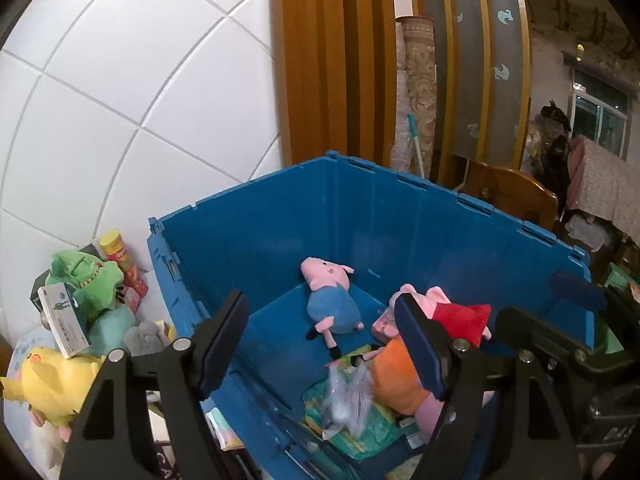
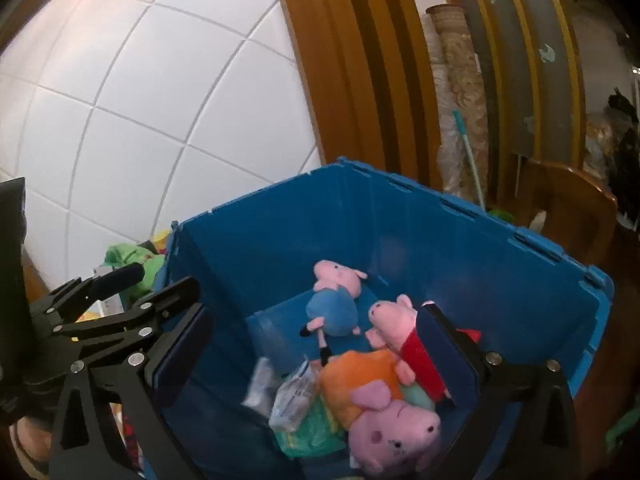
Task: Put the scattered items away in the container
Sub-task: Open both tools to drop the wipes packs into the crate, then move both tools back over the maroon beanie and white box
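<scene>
The deep blue plastic crate point(image 1: 400, 216) stood with its lid off against the white tiled wall point(image 1: 120, 80), and everything else is placed from it. Inside, at the back of the crate floor, lay a pink pig plush in a blue outfit point(image 1: 330, 300). Just beside it, toward the near right corner, lay a pink pig plush in a red dress point(image 2: 404, 332), and touching that one, nearer the front wall, a larger pink pig plush in an orange dress point(image 2: 372, 396). A crinkled clear plastic packet point(image 2: 294, 398) rested on a green printed package point(image 2: 312, 432) on the crate floor, against the orange plush.

Outside the crate, just past its left wall, a pile remained: a yellow plush toy point(image 1: 52, 384), a green plush toy point(image 1: 86, 276), a teal plush point(image 1: 112, 326), a white and green carton point(image 1: 64, 316), and a yellow-topped red snack can point(image 1: 122, 264) standing upright near the wall.

The left gripper point(image 1: 320, 344) hung above the crate's near left rim, its black fingers spread wide with nothing between them. The right gripper point(image 2: 320, 356) hung over the crate interior, fingers likewise wide apart and empty. Behind the crate rose a brown wooden door frame point(image 1: 328, 60).
</scene>
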The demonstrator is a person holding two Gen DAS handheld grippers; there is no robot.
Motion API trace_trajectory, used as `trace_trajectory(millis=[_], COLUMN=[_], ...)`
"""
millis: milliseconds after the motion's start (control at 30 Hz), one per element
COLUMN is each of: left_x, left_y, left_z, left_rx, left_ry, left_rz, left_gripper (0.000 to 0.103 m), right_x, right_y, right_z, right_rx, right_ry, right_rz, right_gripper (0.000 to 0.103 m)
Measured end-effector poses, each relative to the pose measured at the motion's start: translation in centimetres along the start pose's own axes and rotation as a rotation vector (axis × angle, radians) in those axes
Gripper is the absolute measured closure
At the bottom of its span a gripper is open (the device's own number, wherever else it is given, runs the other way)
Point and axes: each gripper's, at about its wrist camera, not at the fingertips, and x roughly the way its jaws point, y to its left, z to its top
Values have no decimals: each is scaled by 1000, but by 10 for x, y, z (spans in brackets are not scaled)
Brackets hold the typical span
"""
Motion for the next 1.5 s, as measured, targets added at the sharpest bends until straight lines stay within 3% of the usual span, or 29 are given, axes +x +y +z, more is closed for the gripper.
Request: trace_trajectory(millis=[133, 333, 667, 1000, 1267, 1500], left_x=[-5, -17, -46, -87, -115, -122], left_y=[1, 13, 61, 145, 235, 312], left_z=[-6, -18, -58, -119, -196, -269], left_rx=[-3, -27, -85, -176, -275, -362], left_ry=[5, 9, 42, 82, 175, 291], left_rz=[-8, 11, 74, 185, 291, 381], left_gripper=[22, 21, 21, 21, 21, 21], right_x=[-2, -6, -9, -7, 8, 36], right_y=[-3, 4, 59, 143, 217, 278], right_z=[1, -4, -26, -58, -101, -160], right_rx=[12, 0, -75, -152, -218, -257], right_ry=[2, 15, 49, 86, 158, 273], right_rz=[-16, -25, 13, 106, 188, 232], right_gripper=[0, 0, 0, 0, 0, 0])
